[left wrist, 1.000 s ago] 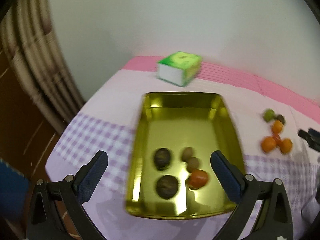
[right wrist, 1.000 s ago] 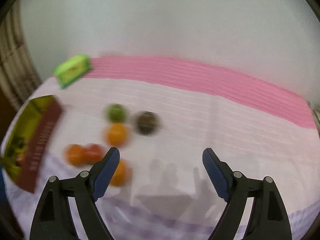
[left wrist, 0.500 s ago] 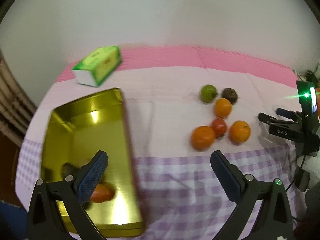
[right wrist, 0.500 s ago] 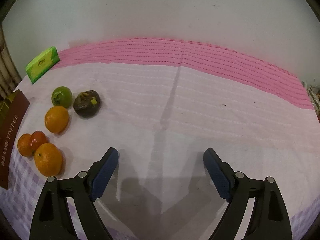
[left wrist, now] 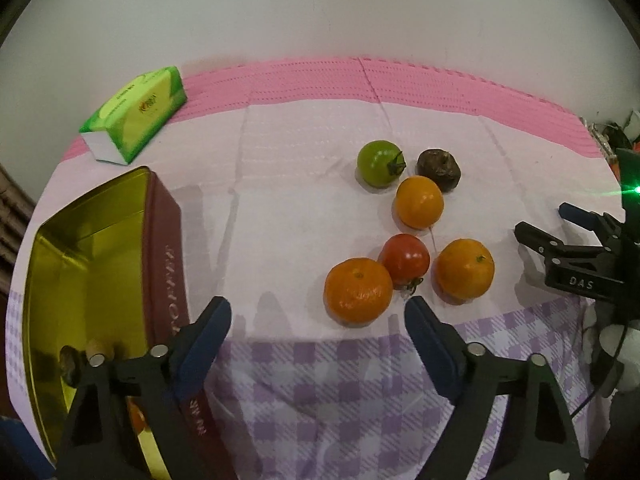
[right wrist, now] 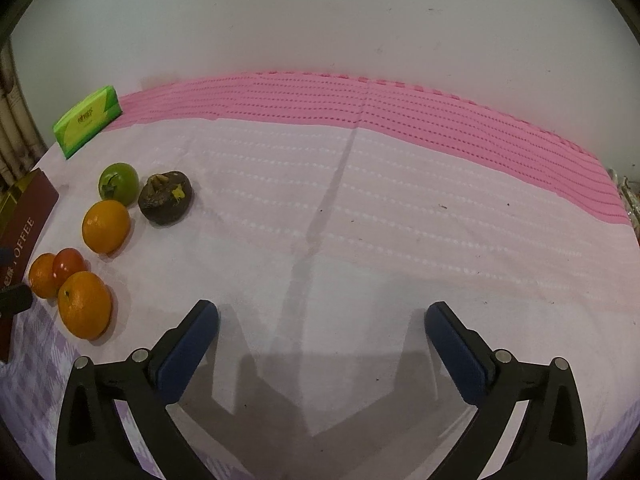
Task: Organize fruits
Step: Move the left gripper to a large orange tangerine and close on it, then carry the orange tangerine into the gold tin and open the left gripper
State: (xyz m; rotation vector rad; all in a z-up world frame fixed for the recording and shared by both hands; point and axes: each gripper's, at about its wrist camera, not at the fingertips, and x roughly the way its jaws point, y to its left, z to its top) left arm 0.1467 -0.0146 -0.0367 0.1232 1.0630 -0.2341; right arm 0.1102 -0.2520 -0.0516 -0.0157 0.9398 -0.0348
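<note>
Several fruits lie loose on the cloth: a near orange [left wrist: 358,291], a red tomato [left wrist: 405,259], a second orange [left wrist: 465,271], a third orange [left wrist: 419,201], a green tomato [left wrist: 378,163] and a dark brown fruit [left wrist: 439,164]. My left gripper [left wrist: 318,314] hovers just in front of the near orange, its jaws closing with nothing between them. A gold tin [left wrist: 86,240] at the left holds a few fruits low in its near end. My right gripper [right wrist: 322,320] is over bare cloth, jaws opening wide and empty; the fruits [right wrist: 106,226] lie to its left.
A green tissue pack [left wrist: 134,120] sits at the back left by the wall. The pink band of cloth [right wrist: 380,112] runs along the far edge. The right gripper's body [left wrist: 580,256] shows at the right rim of the left wrist view. A curtain hangs at the far left.
The left gripper has swung right from over the gold tin to the loose fruits, and its jaws have narrowed. The right gripper's jaws have widened and the fruits have slid left in its view.
</note>
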